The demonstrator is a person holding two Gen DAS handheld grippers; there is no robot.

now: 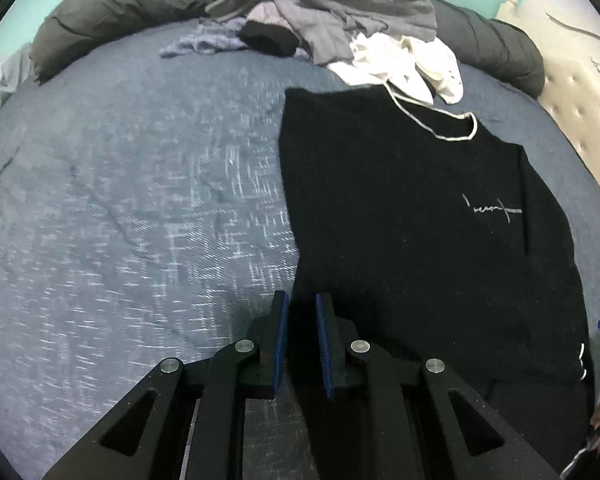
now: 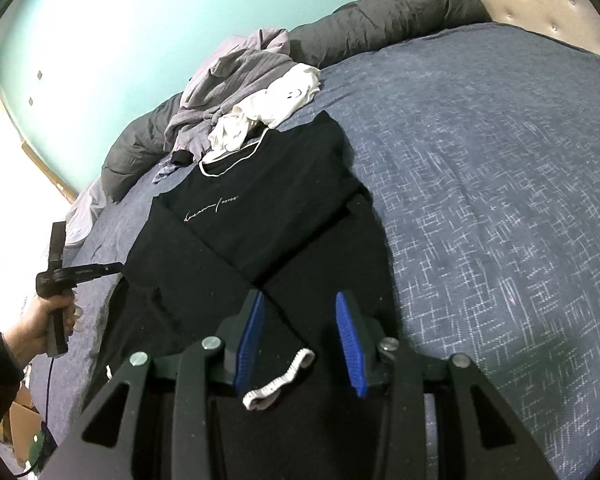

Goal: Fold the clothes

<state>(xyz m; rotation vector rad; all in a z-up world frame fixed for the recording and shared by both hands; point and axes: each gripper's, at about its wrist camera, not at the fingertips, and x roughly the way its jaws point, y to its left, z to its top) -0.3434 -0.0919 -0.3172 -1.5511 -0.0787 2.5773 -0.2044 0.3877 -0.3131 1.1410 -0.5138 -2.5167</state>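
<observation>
Faint "POTOO" on black sweatshirt (image 2: 260,216)

Bed cover (image 1: 140,208): blue-grey, white crosshatch weave, spread flat over the bed.
Duvet (image 1: 112,4): dark grey, bunched in a long roll along the far edge of the bed.
Headboard (image 1: 576,128): cream, button-tufted, at the bed's right end.
Wall (image 2: 112,32): pale teal, behind the duvet.
Box (image 2: 20,420): cardboard, beside the bed, lower left of right wrist view.

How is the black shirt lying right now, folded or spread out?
Partly folded: black shirt lies chest-up on the bed, both sleeves crossed over its front.
</observation>
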